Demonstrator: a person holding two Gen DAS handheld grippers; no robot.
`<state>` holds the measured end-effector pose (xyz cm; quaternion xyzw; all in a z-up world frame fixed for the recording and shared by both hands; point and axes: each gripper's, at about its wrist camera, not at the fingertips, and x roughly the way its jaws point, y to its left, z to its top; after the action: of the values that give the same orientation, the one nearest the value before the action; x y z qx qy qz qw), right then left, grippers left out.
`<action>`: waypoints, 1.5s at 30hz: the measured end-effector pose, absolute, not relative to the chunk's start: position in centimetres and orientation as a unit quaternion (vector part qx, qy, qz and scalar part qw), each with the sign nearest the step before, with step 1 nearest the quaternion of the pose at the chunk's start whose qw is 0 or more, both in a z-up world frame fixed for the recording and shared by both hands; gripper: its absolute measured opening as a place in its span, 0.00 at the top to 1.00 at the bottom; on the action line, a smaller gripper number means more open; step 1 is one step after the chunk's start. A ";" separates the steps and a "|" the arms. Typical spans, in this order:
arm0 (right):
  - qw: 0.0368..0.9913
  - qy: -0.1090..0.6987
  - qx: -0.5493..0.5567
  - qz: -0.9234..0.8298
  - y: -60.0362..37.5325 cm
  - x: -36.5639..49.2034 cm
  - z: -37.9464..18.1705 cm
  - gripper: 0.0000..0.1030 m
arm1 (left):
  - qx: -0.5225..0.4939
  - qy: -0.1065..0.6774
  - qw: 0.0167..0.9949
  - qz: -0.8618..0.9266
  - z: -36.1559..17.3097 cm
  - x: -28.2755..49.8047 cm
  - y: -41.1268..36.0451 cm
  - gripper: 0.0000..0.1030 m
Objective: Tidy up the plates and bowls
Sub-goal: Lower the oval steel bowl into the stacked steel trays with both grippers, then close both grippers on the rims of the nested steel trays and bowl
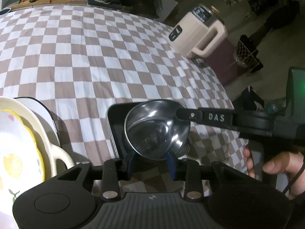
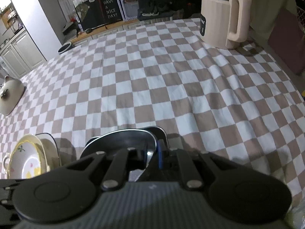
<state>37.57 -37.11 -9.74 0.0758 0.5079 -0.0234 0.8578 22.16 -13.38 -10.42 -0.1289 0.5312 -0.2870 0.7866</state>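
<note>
**Steel bowl coming to the tray, stack already begun**

On the checked cloth (image 2: pixel 152 76) a stack stood at the left: a lemon-print plate (image 1: pixel 15 148) lay in a cream handled dish (image 1: pixel 57 152), itself on a dark-rimmed plate (image 1: pixel 38 103). That part looked sorted. A steel bowl (image 1: pixel 154 131) hung tilted over a dark square tray (image 1: pixel 112 126), touching or just above it; which, the views did not settle. It seemed the piece in hand, with setting it down and letting go as what was left.

The right gripper (image 1: pixel 184 114) reached in from the right, a hand (image 1: pixel 276 164) on its grip, and its nearly closed fingers pinched the bowl's far rim. From its own camera the bowl (image 2: pixel 129 139) filled the space ahead, steeply below.

The left gripper (image 1: pixel 150 162) pointed down at the bowl's near side, blue pads (image 1: pixel 170 162) partly apart and flanking the underside. Whether they pressed on it could not be told.

A cream kettle (image 2: pixel 223 17) stood well apart at the far edge.
</note>
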 end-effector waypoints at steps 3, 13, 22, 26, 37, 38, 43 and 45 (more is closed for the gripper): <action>0.854 0.515 0.067 -0.023 -37.1 37.9 -10.2 0.86 | -0.121 0.535 0.784 -0.292 -10.6 21.9 -13.8 0.65; 0.843 0.535 0.047 0.000 -36.0 38.7 -11.3 0.86 | -0.125 0.543 0.765 -0.322 -11.2 21.3 -14.7 0.65; 0.840 0.541 0.036 -0.020 -36.0 39.2 -12.0 0.85 | -0.102 0.534 0.775 -0.323 -10.8 21.1 -14.9 0.63; 0.845 0.533 0.042 -0.019 -36.6 39.1 -11.7 0.85 | -0.106 0.524 0.782 -0.319 -10.3 21.4 -14.3 0.63; 0.854 0.518 0.048 -0.024 -37.4 38.4 -10.8 0.65 | -0.084 0.478 0.830 -0.275 -8.6 23.5 -13.1 0.56; 0.854 0.517 0.050 -0.026 -37.6 38.4 -10.8 0.62 | -0.082 0.477 0.833 -0.269 -8.7 23.8 -13.1 0.56; 0.854 0.515 0.066 -0.032 -38.6 38.0 -10.7 0.62 | -0.066 0.481 0.841 -0.239 -9.6 25.5 -13.2 0.56; 0.852 0.518 0.069 -0.034 -38.9 37.9 -10.8 0.62 | -0.053 0.484 0.843 -0.228 -10.2 26.0 -13.4 0.56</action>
<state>37.93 -38.89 -10.82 0.0686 0.5177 -0.0336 0.8521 26.03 -13.41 -10.15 -0.0527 0.4844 -0.2275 0.8431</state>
